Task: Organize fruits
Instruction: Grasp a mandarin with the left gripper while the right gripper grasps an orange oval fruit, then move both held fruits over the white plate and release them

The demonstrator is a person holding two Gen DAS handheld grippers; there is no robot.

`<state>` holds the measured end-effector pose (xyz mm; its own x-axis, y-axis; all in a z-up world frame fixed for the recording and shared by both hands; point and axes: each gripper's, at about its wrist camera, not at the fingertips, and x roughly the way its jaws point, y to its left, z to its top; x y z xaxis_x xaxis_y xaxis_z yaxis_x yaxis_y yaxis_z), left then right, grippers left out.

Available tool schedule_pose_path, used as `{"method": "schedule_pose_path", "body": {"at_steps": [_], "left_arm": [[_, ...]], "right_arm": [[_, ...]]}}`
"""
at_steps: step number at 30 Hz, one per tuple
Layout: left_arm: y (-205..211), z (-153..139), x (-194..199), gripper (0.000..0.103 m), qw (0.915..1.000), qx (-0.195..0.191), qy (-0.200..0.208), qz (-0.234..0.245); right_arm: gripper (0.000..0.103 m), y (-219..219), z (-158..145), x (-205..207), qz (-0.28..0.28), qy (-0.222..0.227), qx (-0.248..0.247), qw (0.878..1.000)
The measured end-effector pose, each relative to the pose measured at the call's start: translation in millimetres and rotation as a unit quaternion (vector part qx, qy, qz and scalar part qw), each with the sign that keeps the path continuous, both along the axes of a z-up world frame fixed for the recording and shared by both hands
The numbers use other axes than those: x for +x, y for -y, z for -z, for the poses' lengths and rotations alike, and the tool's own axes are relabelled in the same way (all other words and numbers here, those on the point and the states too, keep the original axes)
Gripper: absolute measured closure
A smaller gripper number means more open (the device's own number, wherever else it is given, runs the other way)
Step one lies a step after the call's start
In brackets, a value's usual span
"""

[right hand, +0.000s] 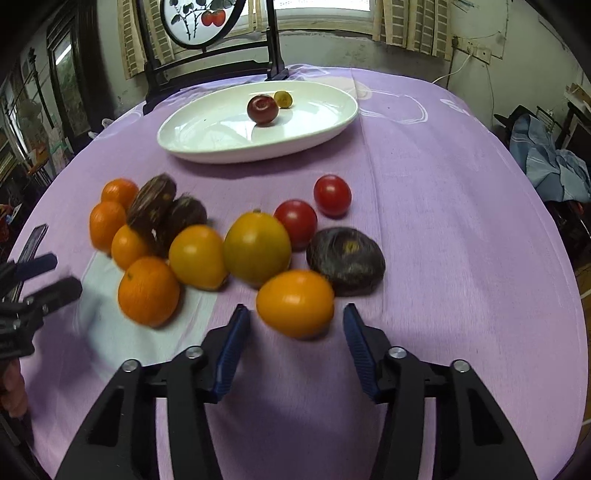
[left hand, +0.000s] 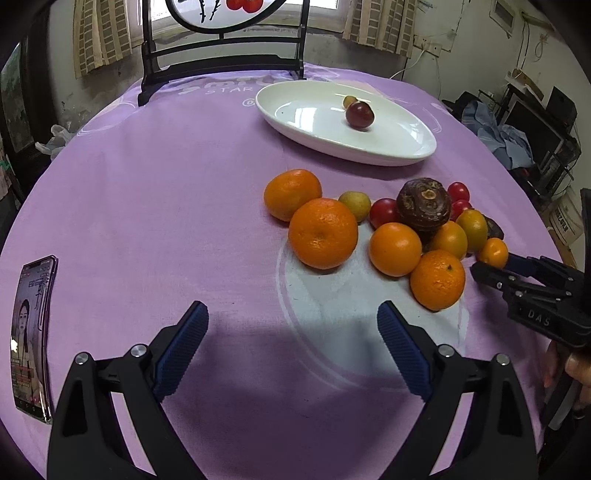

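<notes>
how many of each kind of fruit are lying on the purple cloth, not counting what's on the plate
mandarins: 4
small amber citrus: 3
red cherry tomatoes: 3
dark brown bulbs: 3
small yellow fruit: 1
total: 14

A round tabletop [left hand: 147, 192] under a lilac printed cloth stands before a black wooden screen stand [right hand: 207, 66], a daylit window with tan brick-patterned curtains [left hand: 380, 26], and stained off-white plaster walls [right hand: 413, 70].
</notes>
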<state>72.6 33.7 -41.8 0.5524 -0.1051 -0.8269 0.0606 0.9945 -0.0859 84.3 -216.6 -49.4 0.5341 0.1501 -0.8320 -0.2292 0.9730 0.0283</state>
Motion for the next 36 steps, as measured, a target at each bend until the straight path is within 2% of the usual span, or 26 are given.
{"method": "schedule_pose_path", "body": {"at_steps": [4, 13, 16, 20, 23, 25, 27, 33, 36], "left_arm": [[-0.7, 5.2, 7.7, 0.012, 1.0000, 0.003, -0.010, -0.001], [8.8, 2.8, 25.8, 0.013, 0.9991, 0.040, -0.004, -0.012], [10.7, 5.8, 34.6, 0.013, 0.9993, 0.032, -0.011, -0.014], [10.3, 14.0, 48.2, 0.022, 0.9991, 0.010, -0.030, -0.028], [17.5, 15.2, 53.6, 0.025, 0.9990, 0.031, -0.023, -0.023], [21.5, 14.4, 55.2, 0.034, 0.9993, 0.032, -0.016, -0.012], [25.5, 11.3, 52.7, 0.060, 0.9997, 0.021, -0.009, 0.006], [27.4, 1.5, 32.7, 0.060, 0.9995, 0.009, -0.013, 0.029], [23.4, -17.3, 20.6, 0.060, 0.9991, -0.013, -0.003, 0.039]], "right_arm": [[0.062, -1.0, -0.1, 8.4, -0.002, 0.004, 0.003, 1.000], [0.063, 4.9, -7.9, -10.0, -0.018, 0.008, 0.035, 0.999], [0.063, 10.5, -11.9, -22.1, -0.023, 0.012, 0.041, 0.999], [0.063, 17.2, -15.6, -32.5, -0.023, 0.014, 0.051, 0.998], [0.063, 19.7, -18.8, -38.9, -0.024, 0.017, 0.056, 0.998], [0.063, 18.6, -21.2, -41.8, -0.027, 0.019, 0.059, 0.998], [0.063, 16.1, -23.5, -43.9, -0.030, 0.022, 0.059, 0.998], [0.063, 8.7, -29.6, -49.1, -0.042, 0.030, 0.060, 0.997], [0.063, 8.1, -39.6, -48.7, -0.047, 0.044, 0.061, 0.996]]}}
